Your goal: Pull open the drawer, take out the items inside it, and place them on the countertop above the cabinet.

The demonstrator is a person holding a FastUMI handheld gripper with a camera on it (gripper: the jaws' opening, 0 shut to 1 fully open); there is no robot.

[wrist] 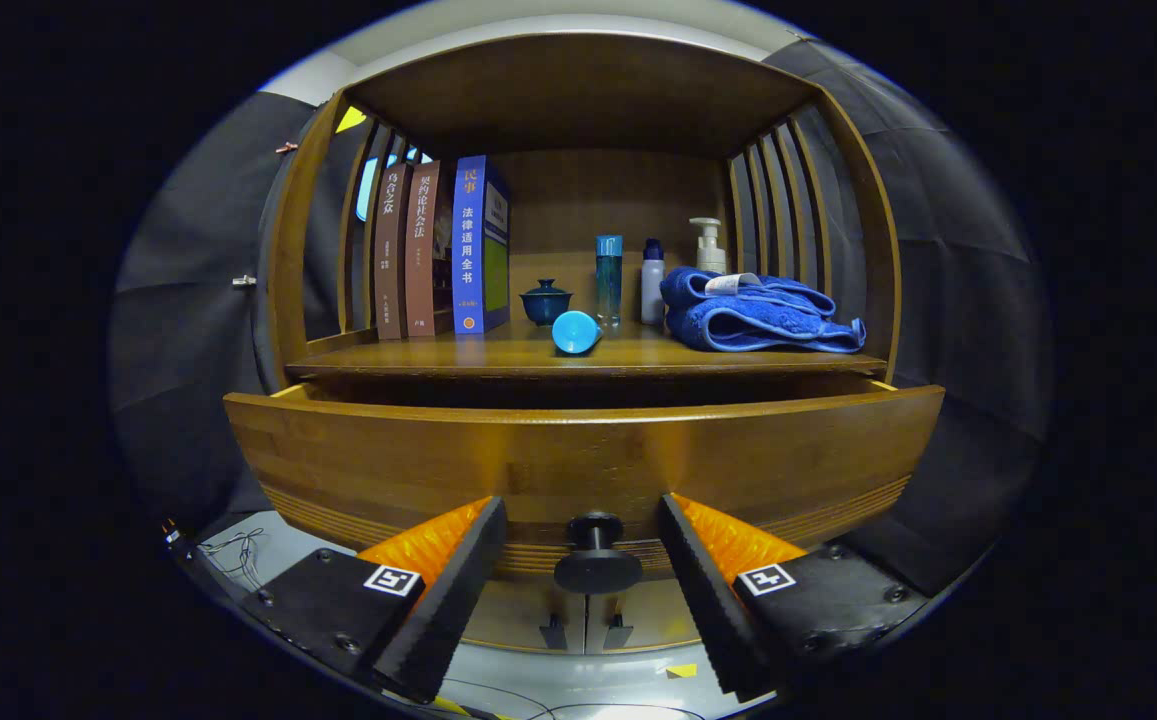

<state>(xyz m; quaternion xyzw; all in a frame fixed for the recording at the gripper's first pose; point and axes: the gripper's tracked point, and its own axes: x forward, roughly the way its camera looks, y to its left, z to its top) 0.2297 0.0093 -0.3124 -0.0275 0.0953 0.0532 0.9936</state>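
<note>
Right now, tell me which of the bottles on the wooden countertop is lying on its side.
The light blue bottle, in front of the dark blue lidded cup. The tall teal bottle, white bottle and pump bottle stand upright.

Place: staged home corner inside a black-cloth booth | Furniture: wooden cabinet [578, 110] with slatted sides, drawer [578, 450] pulled out near | Countertop: upright books [438, 250] far left, teacup [545, 300], toiletry bottles [628, 275] centre, folded blue towel [753, 312] right
</note>
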